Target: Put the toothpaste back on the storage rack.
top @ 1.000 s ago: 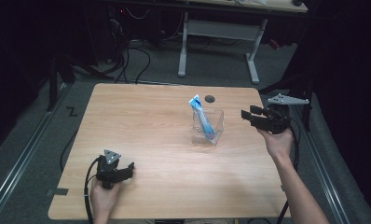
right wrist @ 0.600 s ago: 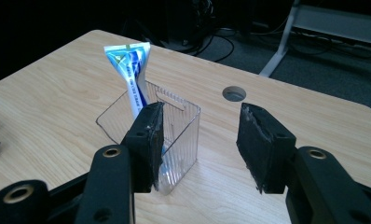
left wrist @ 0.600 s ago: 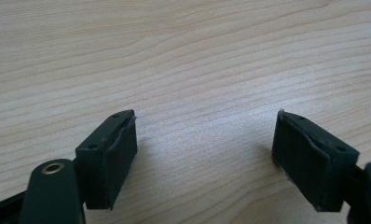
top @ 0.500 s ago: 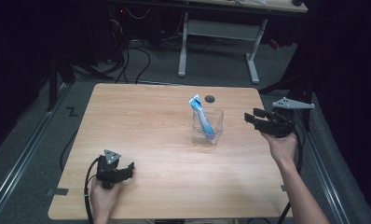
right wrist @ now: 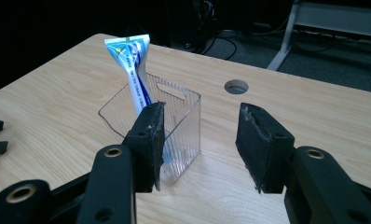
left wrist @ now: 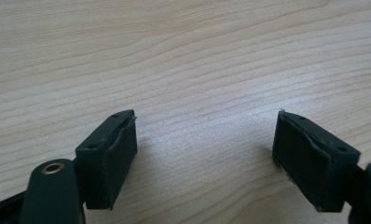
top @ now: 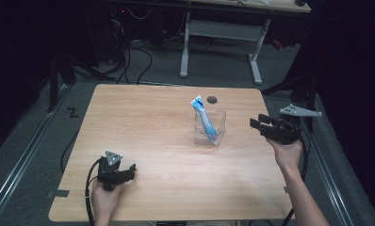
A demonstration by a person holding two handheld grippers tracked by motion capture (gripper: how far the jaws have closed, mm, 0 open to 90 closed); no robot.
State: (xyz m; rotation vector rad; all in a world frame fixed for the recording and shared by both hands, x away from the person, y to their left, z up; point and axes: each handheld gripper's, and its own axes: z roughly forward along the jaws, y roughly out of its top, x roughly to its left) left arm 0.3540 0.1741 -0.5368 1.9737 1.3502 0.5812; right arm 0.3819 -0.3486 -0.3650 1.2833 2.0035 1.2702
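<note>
A blue-and-white tube [top: 205, 118] is seen standing tilted in a clear bin [top: 210, 127] near the middle of the surface [top: 152, 122], its crimped end rising above the rim. The right gripper [top: 255, 125] is held just off the bin's right side, its jaws pointed at the bin but apart from it. In the right gripper view the tube [right wrist: 136, 77] and bin [right wrist: 174, 116] are seen just beyond the jaws, which stand moderately open with nothing between them.

Compared with a second ago, the right gripper has hardly shifted: a small drift beside the bin is all that can be made out, and the jaws are kept at much the same gap. The tube and bin have not been moved. The left gripper [top: 129, 170] has stayed near the front-left of the surface, well apart from the bin; in its own view the jaws are spread wide over bare wood [left wrist: 183, 60].

The tube is judged to be already in the bin, with no grip on it, so the right hand is probably either backing off or poised for a fresh reach; which cannot be told.
</note>
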